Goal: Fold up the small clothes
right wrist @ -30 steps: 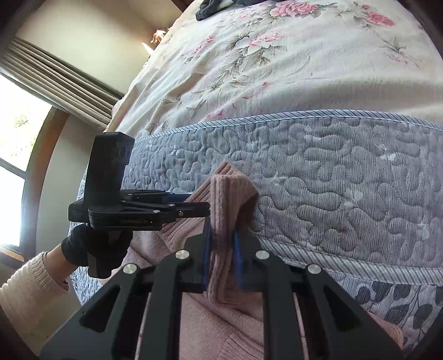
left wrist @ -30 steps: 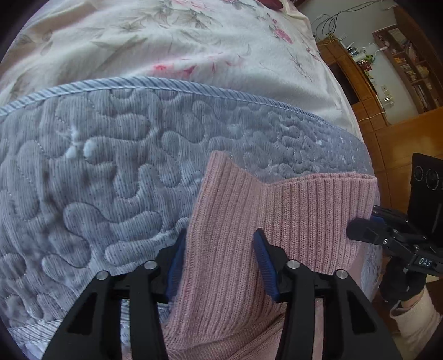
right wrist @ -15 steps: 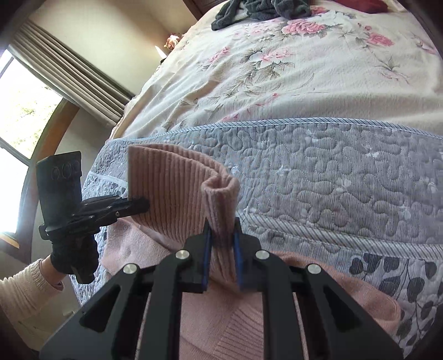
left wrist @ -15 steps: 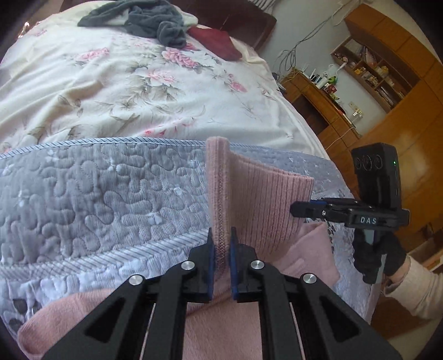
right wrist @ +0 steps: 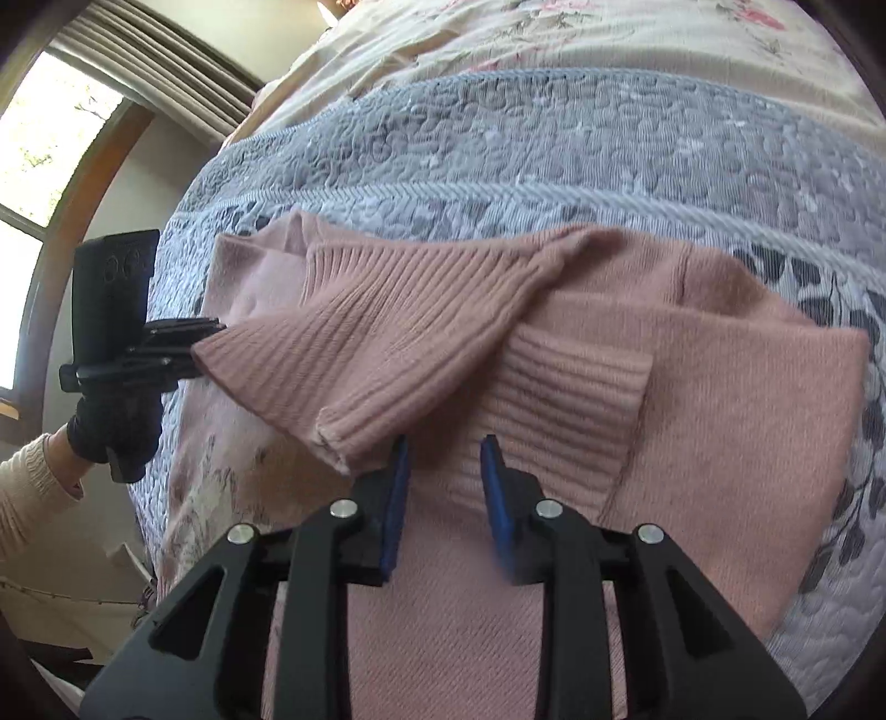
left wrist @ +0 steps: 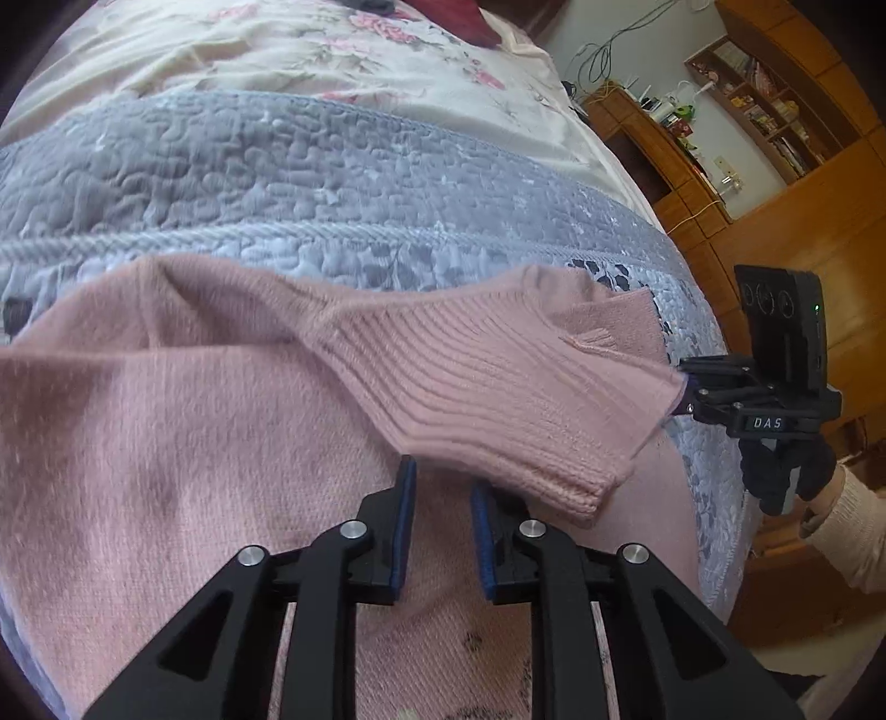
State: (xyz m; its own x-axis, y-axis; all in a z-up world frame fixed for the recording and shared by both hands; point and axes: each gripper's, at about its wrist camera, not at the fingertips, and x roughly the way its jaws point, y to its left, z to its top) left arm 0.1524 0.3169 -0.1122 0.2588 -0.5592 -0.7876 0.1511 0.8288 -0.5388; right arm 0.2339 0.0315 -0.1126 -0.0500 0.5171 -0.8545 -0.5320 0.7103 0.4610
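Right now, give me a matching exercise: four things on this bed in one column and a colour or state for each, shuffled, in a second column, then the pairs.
Things
1. pink knitted sweater
2. quilted bedspread
3. left gripper
4. floral sheet

States
A. cream with pink flowers
B. open, holding nothing
C. grey-blue, lying under the sweater
D. ribbed part folded over its body

Pairs: 1-D, 2-C, 3-B, 4-A

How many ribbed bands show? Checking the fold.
2: one ribbed band draped diagonally across the pink sweater, another flat beneath its end; others may be hidden.
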